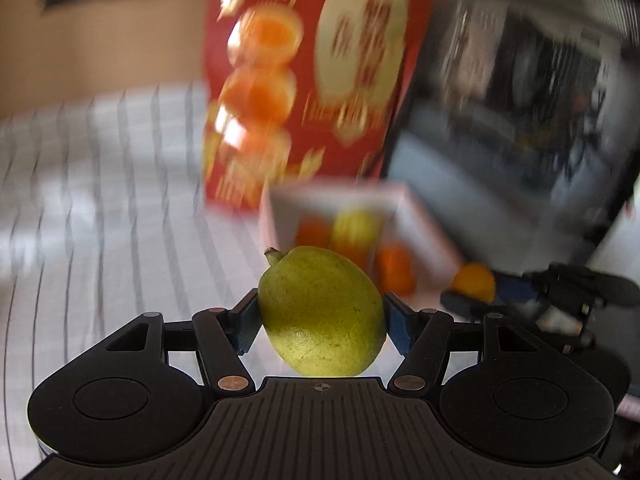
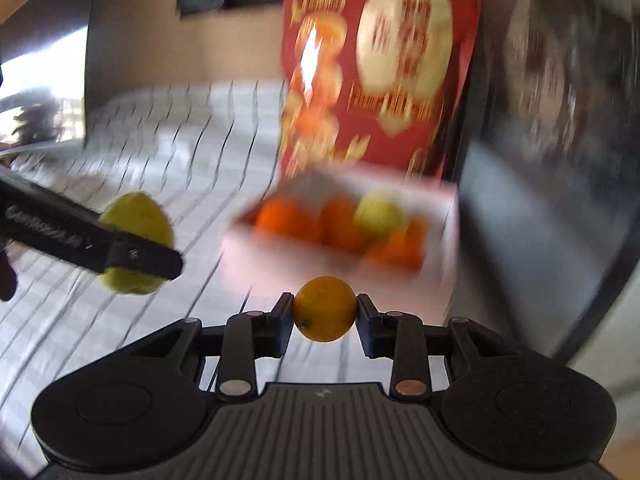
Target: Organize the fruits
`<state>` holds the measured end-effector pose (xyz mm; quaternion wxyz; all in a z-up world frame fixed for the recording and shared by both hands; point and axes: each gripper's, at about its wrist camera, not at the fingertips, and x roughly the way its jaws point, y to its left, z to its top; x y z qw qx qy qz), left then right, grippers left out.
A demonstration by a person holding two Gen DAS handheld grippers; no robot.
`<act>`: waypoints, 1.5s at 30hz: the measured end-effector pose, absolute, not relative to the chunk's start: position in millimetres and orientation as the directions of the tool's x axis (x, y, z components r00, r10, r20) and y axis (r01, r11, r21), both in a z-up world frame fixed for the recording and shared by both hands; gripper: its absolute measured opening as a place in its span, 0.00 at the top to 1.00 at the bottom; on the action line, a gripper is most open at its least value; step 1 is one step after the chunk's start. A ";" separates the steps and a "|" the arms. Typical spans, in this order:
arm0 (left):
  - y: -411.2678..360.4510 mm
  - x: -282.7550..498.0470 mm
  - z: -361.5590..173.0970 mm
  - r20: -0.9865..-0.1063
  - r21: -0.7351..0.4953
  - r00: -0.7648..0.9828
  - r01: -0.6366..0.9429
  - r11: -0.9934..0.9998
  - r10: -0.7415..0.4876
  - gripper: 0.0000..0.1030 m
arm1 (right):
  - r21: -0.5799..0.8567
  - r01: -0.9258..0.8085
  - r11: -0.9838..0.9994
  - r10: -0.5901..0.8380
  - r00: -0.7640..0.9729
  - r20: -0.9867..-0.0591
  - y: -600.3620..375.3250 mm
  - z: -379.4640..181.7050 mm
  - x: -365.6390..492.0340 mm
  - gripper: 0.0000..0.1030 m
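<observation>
Item 1: left gripper [image 1: 322, 320], black two-finger tongs with blue pads, clamped on a yellow-green, speckled lemon-shaped fruit [image 1: 322, 312]. Fruit is off the cloth, stem end tilted up and to the left in the left wrist view, long axis running roughly along the fingers rather than across them.

Item 2: right gripper [image 2: 325, 312], same make, pinched tight on a small round orange fruit [image 2: 325, 309], also carried clear of the surface.

Item 3: shallow white-walled open box [image 2: 448, 216], holding several orange fruits and 1 yellow one, blurred. It stands on the white striped tablecloth [image 2: 168, 152], with a red printed carton [image 2: 352, 112] upright just behind it.

Relation that matters: the box lies straight ahead of and below both loads. The right gripper looks the nearer; the left sits off to its left, so its path probably crosses more cloth.
</observation>
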<state>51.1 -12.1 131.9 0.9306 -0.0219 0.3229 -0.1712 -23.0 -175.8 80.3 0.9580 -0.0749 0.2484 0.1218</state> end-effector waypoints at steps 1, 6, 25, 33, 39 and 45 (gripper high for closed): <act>-16.7 69.0 139.5 -0.573 -0.153 0.742 0.319 0.935 -0.347 0.33 | -0.110 -0.258 0.960 0.177 0.861 -0.477 -175.6 88.7 -11.5 0.68; -38.7 163.9 138.4 -0.607 -0.220 0.681 0.350 0.910 -0.409 0.33 | -0.127 -0.224 0.966 0.127 0.844 -0.521 -182.0 97.3 60.9 0.68; -76.9 247.8 63.4 -0.732 -0.198 0.566 0.358 0.913 -0.380 0.26 | -0.216 -0.194 0.957 -0.006 0.730 -0.684 -162.3 27.3 129.6 0.53; -44.9 219.7 97.0 -0.590 -0.253 0.683 0.350 0.902 -0.431 0.30 | -0.119 -0.156 0.980 0.037 0.741 -0.670 -178.8 36.1 128.1 0.39; -22.8 172.6 112.3 -0.510 -0.253 0.752 0.333 0.908 -0.418 0.30 | -0.066 -0.106 0.992 0.046 0.803 -0.595 -186.3 51.9 112.8 0.35; -4.3 100.4 104.8 -0.467 -0.198 0.804 0.312 0.929 -0.369 0.30 | -0.052 -0.096 0.994 0.053 0.841 -0.539 -187.6 66.5 82.5 0.34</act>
